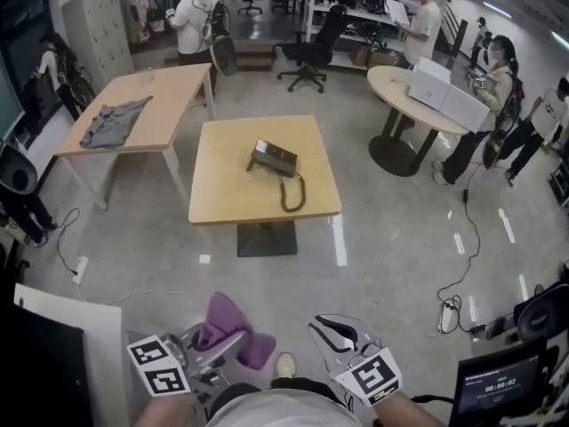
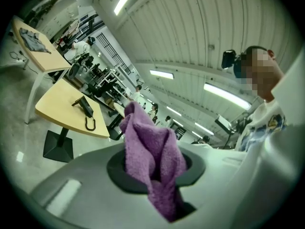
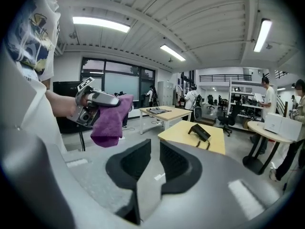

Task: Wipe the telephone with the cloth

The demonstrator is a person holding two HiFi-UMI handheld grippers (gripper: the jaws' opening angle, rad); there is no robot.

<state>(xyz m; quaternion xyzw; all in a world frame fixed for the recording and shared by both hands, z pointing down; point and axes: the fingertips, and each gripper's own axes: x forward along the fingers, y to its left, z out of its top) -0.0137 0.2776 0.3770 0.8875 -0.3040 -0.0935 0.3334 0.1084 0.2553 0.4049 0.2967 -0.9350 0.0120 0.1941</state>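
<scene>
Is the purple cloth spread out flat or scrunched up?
Scrunched up: the cloth bunches in folds in the left hand-held gripper.

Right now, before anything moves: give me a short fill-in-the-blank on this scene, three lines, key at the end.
1. The left gripper grips a purple ____ in its jaws.
2. The black ____ sits on the square table, not yet touched.
3. The right gripper has ____ between its jaws.
Missing words: cloth; telephone; nothing.
</scene>
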